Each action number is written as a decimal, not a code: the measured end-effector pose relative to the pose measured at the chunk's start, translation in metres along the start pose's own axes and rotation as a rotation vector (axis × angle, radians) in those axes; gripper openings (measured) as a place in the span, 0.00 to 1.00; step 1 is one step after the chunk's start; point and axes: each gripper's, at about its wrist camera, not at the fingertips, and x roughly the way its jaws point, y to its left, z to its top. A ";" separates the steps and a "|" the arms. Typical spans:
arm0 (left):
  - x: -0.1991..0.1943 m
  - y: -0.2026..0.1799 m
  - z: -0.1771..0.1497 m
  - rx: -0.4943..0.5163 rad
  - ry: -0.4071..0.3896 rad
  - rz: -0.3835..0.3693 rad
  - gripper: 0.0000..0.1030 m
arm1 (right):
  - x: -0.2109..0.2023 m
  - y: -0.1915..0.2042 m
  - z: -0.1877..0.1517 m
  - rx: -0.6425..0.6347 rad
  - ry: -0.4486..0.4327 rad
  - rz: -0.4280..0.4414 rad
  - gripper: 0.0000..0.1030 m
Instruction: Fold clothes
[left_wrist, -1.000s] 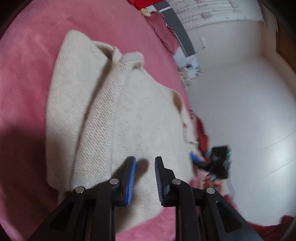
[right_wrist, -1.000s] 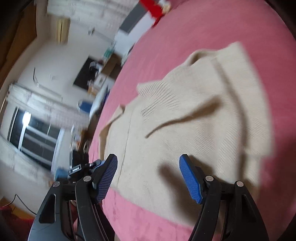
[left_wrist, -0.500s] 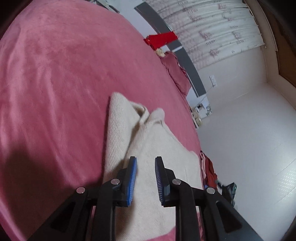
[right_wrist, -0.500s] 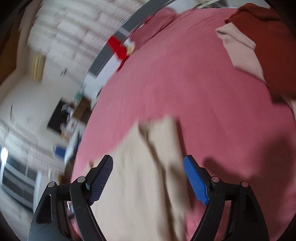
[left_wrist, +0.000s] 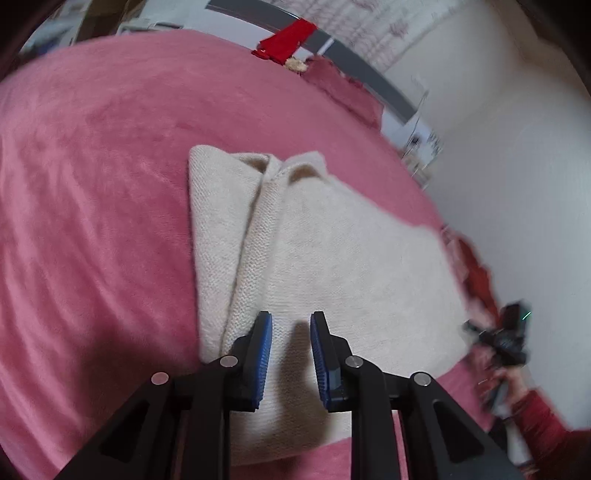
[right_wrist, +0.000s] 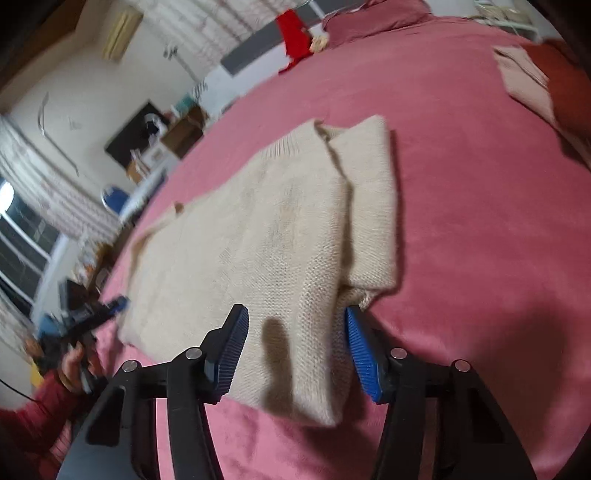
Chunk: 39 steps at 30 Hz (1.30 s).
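My cream sweater lies flat on the pink bed, partly folded: one side is turned in over the body, leaving a long fold line running from the collar end down toward me. My left hand-held gripper hovers over the near edge of the sweater with its blue pads a narrow gap apart and nothing between them. My right hand-held gripper has its fingers spread wide over the near corner of the sweater, where the folded layers bunch up; the cloth lies beneath the pads, and neither pad pinches it. Further back on the bed in the right view sit a folded pale pink garment and a rust-red one beside it.
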 end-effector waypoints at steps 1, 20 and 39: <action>-0.007 -0.003 0.002 0.018 -0.036 0.013 0.20 | -0.001 -0.001 0.003 -0.005 0.006 -0.013 0.54; 0.047 0.018 0.027 -0.084 0.016 -0.119 0.24 | -0.009 0.002 0.016 0.005 0.043 0.088 0.54; 0.036 0.025 0.007 -0.076 0.199 -0.274 0.18 | 0.020 0.037 0.000 -0.018 0.148 0.202 0.43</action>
